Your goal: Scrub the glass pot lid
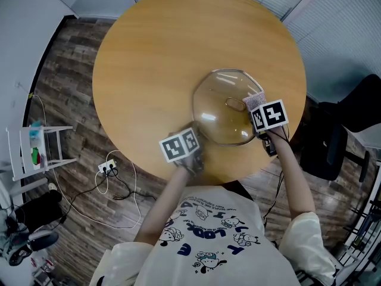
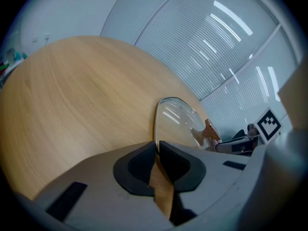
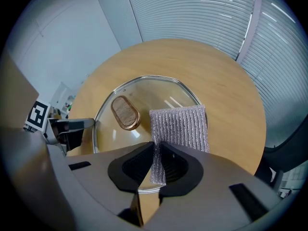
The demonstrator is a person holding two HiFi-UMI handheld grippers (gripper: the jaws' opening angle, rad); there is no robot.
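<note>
At the near side of the round light-wood table (image 1: pixel 155 70), towards the person's right, sits the clear glass pot lid with its metal rim (image 1: pixel 220 115). It is dome side up, and its oval wood-topped knob (image 3: pixel 125 113) faces the camera.

Left gripper (image 2: pixel 156 150): jaws closed on the lid's rim at its near-left edge, with the rim running straight into the gap between the dark pads. Glass and knob are visible beyond the jaws. This gripper acts as the clamp.

Right gripper (image 3: pixel 156 150): jaws pinched on one end of a silver-grey ribbed scrubbing pad (image 3: pixel 179 126). The free end of the pad lies flat over the right part of the lid, just beside the knob and reaching to the rim. Contact pressure cannot be read from the views.

Step in hand (judgement): scrubbing proper, with the lid steadied and the pad on the glass. Coverage so far can't be judged, as no suds or marks are visible.

Next move (judgement): sweep the pad across the dome in strokes around the knob. Keep the pad flat and the left clamp firm so the lid neither rotates nor slides off the near table edge.
</note>
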